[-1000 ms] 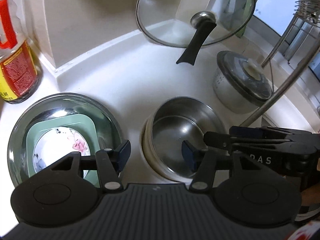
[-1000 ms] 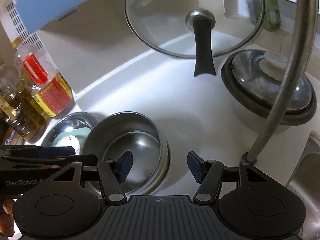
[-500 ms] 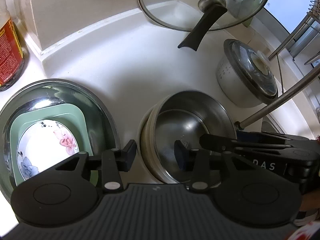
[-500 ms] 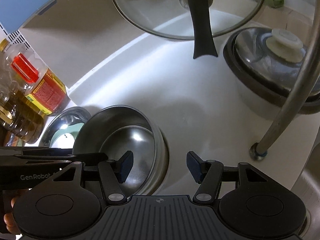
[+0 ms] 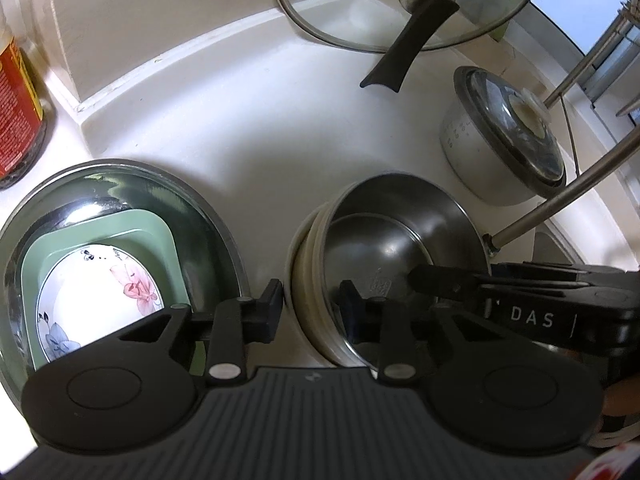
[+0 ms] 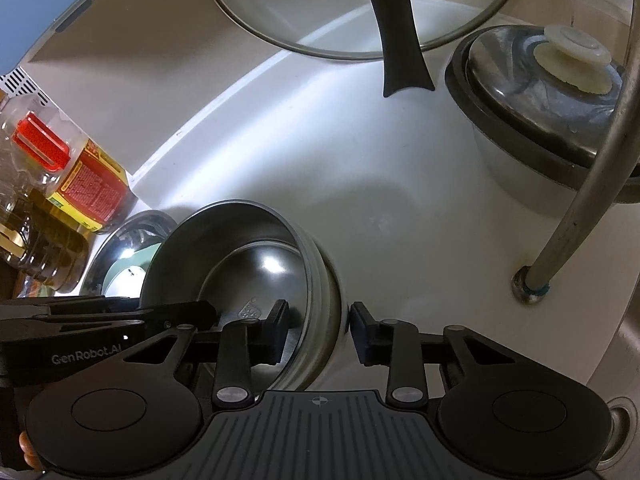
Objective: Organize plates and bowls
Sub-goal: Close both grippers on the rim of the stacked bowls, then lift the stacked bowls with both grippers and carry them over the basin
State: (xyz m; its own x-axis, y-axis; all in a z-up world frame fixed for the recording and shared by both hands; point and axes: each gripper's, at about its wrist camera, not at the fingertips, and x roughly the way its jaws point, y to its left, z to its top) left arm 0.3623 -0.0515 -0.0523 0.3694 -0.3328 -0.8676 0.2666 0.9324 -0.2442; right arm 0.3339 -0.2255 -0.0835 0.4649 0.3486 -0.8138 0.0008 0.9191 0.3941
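A stack of nested steel bowls (image 5: 392, 240) (image 6: 240, 248) stands on the white counter. My left gripper (image 5: 310, 304) straddles the stack's left wall, one pad outside and one inside. Its jaws are closing and the pads look pressed on the wall. My right gripper (image 6: 320, 320) straddles the right wall. Its jaws are closing too, with a sliver of gap still at the pads. Left of the stack, a large steel basin (image 5: 120, 164) holds a green square plate (image 5: 100, 224) with a floral plate (image 5: 92, 280) on it.
A glass lid (image 5: 360, 8) with a black handle leans on the back wall. A lidded pot (image 5: 500, 140) stands at the right beside the faucet pipe (image 5: 560, 200). Oil bottles (image 6: 80, 176) stand at the left. The sink (image 6: 624, 340) lies at the right.
Both grippers have come down over the bowl stack's rim from opposite sides. Their jaws have narrowed around the walls. The bowls have not moved.
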